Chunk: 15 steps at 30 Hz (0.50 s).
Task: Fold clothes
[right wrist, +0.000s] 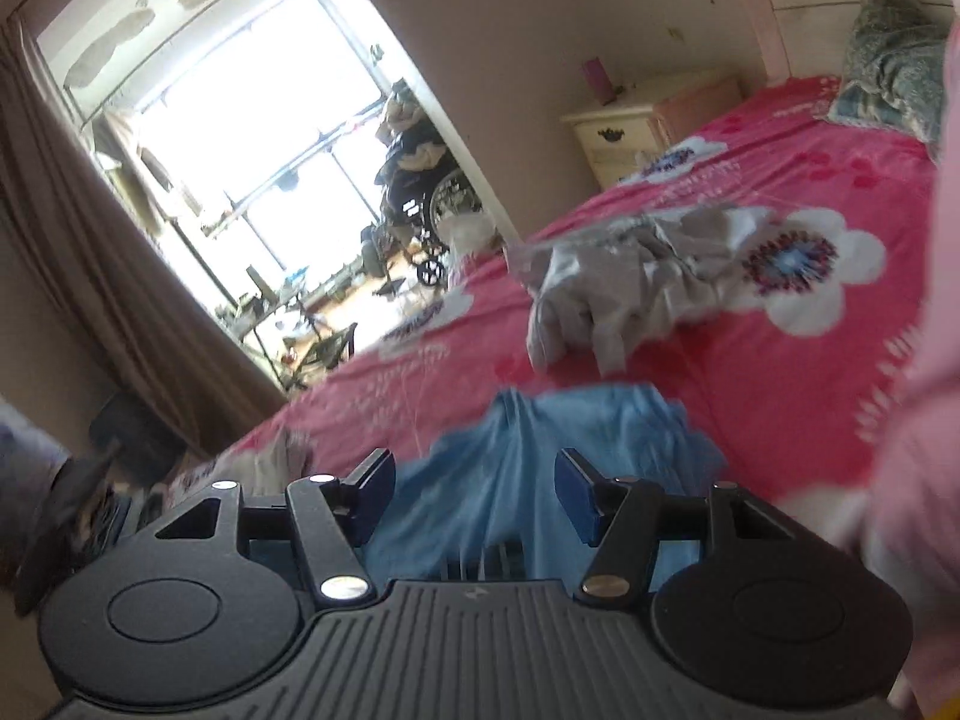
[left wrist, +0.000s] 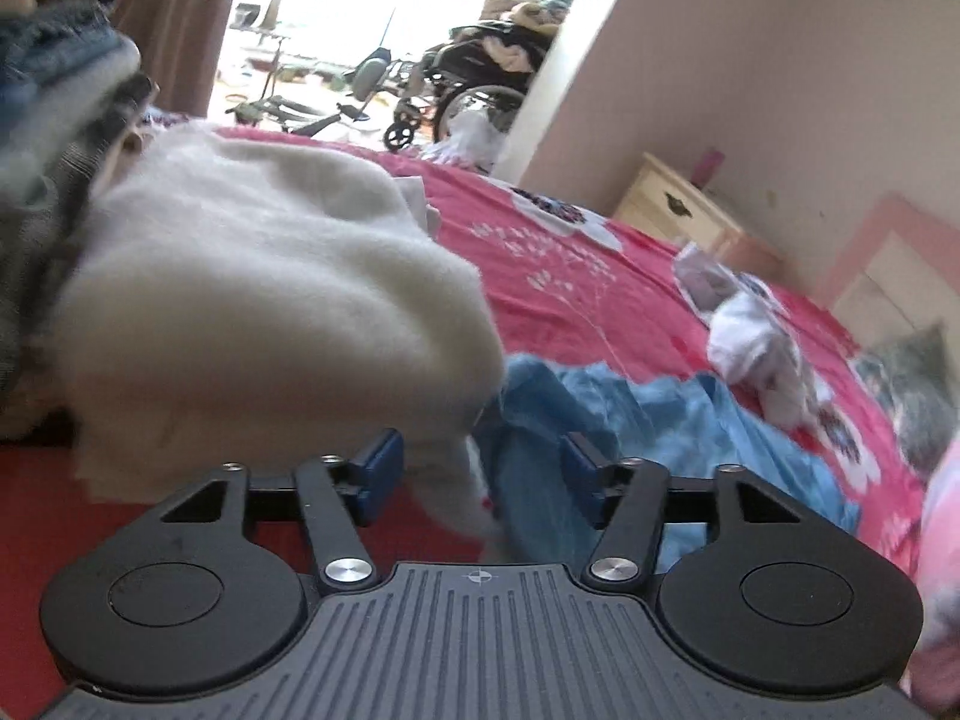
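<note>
Blue garment (left wrist: 648,420): crumpled on the red flowered bedspread (left wrist: 570,276), lying just ahead of both your grippers. Your left gripper (left wrist: 480,474) has its jaws standing wide, one blue pad (left wrist: 381,462) against the cream fleece and the other over the blue cloth, neither pressing on anything. Your right gripper (right wrist: 474,495) is likewise spread wide above the same garment (right wrist: 540,468), cloth showing between the pads but not pinched.

Cream fleece (left wrist: 258,300): bulky, folded, touching the blue garment's left edge as your left camera sees it. Stack of clothes (left wrist: 66,78), grey and denim tones, behind the fleece at the far left.

Grey and white garment (right wrist: 624,282): bunched on the bedspread beyond the blue garment, apart from it, beside a large white flower print (right wrist: 804,270).

Patterned pillow (right wrist: 894,72): farther along the bed from the blue garment, toward the headboard end.

Cream nightstand (right wrist: 612,138): past the bed's far edge, a pink cup (right wrist: 597,78) on top.

Wheelchair (right wrist: 426,192): well beyond the bed, by the bright window (right wrist: 240,138), brown curtain (right wrist: 90,252) alongside.

Pink fabric, blurred, at your right edge (right wrist: 924,420); what it is cannot be told.
</note>
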Tool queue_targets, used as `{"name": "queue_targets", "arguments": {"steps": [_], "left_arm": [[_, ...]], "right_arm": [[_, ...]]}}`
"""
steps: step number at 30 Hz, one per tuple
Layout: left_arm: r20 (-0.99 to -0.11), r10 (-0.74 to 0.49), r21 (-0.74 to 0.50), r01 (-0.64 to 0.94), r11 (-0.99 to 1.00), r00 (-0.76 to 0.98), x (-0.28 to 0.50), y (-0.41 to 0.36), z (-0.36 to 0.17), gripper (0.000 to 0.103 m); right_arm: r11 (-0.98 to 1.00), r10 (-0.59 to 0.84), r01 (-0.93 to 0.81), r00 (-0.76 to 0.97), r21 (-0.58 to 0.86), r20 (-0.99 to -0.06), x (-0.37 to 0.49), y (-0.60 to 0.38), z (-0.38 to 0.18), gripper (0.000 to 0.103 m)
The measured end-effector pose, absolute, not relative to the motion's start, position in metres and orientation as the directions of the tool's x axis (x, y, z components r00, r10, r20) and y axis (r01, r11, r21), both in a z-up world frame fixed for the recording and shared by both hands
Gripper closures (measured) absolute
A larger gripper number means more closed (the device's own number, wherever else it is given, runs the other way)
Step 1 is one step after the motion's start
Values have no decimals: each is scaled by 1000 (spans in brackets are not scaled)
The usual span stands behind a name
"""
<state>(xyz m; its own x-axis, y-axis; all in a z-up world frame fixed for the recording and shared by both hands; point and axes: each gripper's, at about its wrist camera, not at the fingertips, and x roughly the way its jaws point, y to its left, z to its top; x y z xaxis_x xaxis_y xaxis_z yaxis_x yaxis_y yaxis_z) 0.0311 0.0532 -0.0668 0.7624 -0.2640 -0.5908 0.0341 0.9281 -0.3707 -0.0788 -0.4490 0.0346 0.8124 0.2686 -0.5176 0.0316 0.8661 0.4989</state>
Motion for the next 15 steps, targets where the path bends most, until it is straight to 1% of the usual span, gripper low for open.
{"name": "queue_targets", "arguments": {"steps": [2, 4, 7, 9, 13, 15], "left_arm": [[-617, -290, -356, 69, 932, 732, 13, 58, -63, 44], [-652, -346, -360, 127, 924, 674, -6, 60, -62, 43], [-716, -425, -352, 240, 905, 554, -44, 55, -68, 43], [-762, -450, -337, 308, 890, 466, -71, 47, -77, 44], [-826, -451, -309, 399, 864, 338, -123, 31, -101, 45], [-848, -433, -299, 398, 867, 307, -144, 28, -112, 47]], "right_arm": [[872, 250, 59, 800, 486, -546, -103, -453, 31, 40], [863, 226, 119, 779, 491, -585, -126, -462, 21, 39], [833, 199, 217, 741, 509, -641, -153, -474, 1, 39], [807, 182, 296, 699, 511, -692, -168, -481, -16, 39], [772, 181, 374, 645, 514, -742, -196, -486, -40, 40], [779, 169, 390, 623, 490, -764, -206, -487, -44, 40]]}}
